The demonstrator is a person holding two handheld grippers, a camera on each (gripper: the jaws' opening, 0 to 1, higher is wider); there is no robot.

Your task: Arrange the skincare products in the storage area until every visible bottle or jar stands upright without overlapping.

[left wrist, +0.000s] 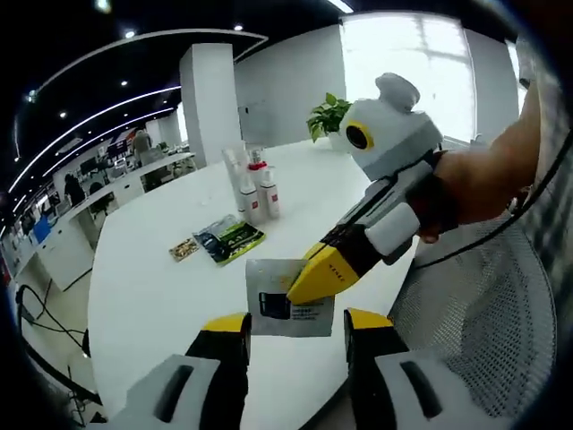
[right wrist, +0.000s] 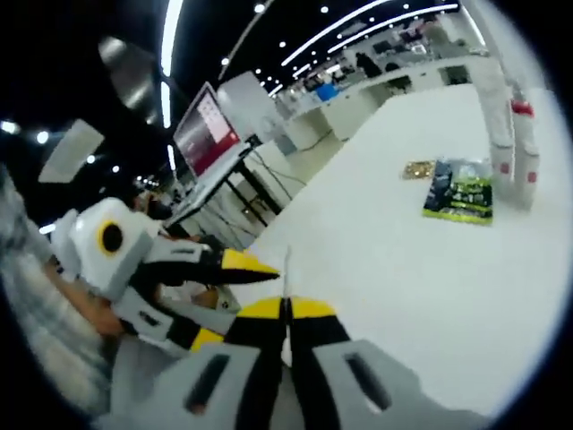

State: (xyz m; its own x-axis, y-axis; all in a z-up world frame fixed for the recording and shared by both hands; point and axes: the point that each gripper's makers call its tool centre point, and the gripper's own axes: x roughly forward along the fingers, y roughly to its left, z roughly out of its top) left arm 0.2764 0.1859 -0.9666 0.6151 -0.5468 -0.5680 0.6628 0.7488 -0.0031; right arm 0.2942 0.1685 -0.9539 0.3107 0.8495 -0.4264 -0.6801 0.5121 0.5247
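While held: the sachet (left wrist: 291,300) hangs above the table's (left wrist: 161,296) near edge.
Right gripper (right wrist: 286,309): jaws clamped on sachet edge.
Left gripper (left wrist: 295,327): jaws apart, empty.
Bottles (left wrist: 255,188): upright, far side.
Advice: set sachet clear of packets (left wrist: 228,240), not overlapping.

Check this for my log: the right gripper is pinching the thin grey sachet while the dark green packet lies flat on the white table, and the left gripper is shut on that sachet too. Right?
One slip: the left gripper is open, jaws apart with the thin grey sachet beyond them, as the left gripper view shows. The right gripper does pinch it, and the dark green packet lies flat on the white table.
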